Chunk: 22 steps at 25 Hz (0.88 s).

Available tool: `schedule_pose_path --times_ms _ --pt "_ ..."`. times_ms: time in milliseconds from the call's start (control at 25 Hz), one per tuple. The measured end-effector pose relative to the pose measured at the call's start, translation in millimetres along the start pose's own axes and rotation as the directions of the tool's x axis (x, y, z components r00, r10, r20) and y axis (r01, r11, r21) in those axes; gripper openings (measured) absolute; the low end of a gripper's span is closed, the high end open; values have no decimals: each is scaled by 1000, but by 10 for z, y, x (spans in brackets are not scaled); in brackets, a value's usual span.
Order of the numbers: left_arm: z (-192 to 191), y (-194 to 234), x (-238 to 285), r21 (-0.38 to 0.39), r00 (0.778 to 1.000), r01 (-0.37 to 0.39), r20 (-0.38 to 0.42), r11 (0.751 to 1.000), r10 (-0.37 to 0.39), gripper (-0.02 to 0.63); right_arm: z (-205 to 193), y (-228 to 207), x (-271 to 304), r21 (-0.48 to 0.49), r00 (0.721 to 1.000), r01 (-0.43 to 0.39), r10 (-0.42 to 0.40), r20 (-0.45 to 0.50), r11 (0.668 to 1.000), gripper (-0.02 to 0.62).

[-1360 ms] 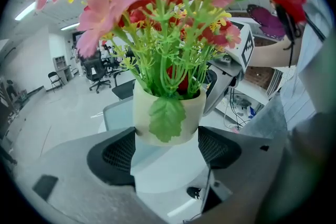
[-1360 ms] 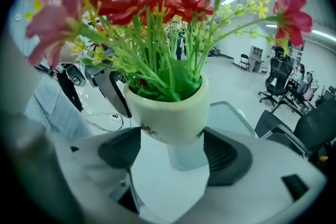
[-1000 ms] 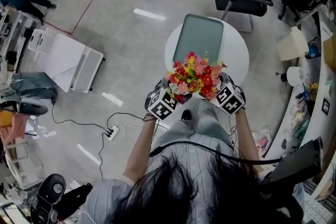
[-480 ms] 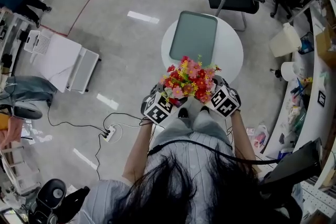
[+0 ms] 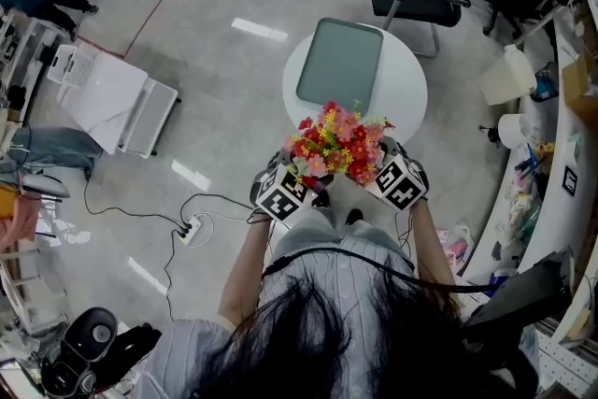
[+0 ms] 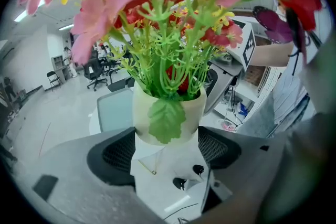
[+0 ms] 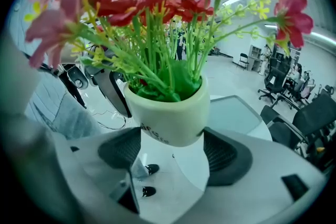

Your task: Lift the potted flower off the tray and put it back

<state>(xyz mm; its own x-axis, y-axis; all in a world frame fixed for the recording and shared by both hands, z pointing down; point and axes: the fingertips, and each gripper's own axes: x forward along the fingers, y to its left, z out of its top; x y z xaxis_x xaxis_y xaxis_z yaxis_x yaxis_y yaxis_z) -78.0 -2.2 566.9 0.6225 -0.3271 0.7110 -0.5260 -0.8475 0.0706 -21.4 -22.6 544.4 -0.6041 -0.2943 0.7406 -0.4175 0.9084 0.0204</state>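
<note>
**A:** Why is the person holding the cream ceramic potted flower (image 5: 338,145) with both tools at once?

**B:** Probably for steadiness. The grey plastic left gripper (image 6: 167,150) is pinching the pot low on one side. The matching grey right gripper (image 7: 170,152) is pinching it from the opposite side. Each one's black mesh pads (image 6: 119,152) are pressing against the pot wall, so the two grips are likely keeping the top-heavy bunch from tipping.

**A:** And where is it hanging?

**B:** It is hanging in the air, close in front of the person's body, about at the near edge of the round white table (image 5: 406,98). It is sitting well apart from the grey-green rectangular tray (image 5: 340,65), which is lying bare on the tabletop.

**A:** So the lift is looking done?

**B:** It is looking that way, with only the return to the tray waiting. The pot is standing upright in the grips, which should be helping the set-down.

**A:** How is the plant itself looking?

**B:** The pot is showing a smooth, pale cream wall. The right gripper view is catching some dark lettering on it, too partial to read. Green stems are fanning out of it, carrying red and pink blossoms and small yellow sprigs. One green leaf is drooping over the rim in the left gripper view.
</note>
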Motion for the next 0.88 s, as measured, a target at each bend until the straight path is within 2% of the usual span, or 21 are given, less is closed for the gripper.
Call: schedule_pose_path --times_ms 400,880 --pt "50 -250 100 -24 1000 -15 1 1000 15 360 -193 37 -174 -11 1000 -21 21 2 1000 364" --pt "71 -338 183 -33 1000 -12 -7 999 11 360 -309 33 -225 -7 1000 -21 21 1 1000 364"
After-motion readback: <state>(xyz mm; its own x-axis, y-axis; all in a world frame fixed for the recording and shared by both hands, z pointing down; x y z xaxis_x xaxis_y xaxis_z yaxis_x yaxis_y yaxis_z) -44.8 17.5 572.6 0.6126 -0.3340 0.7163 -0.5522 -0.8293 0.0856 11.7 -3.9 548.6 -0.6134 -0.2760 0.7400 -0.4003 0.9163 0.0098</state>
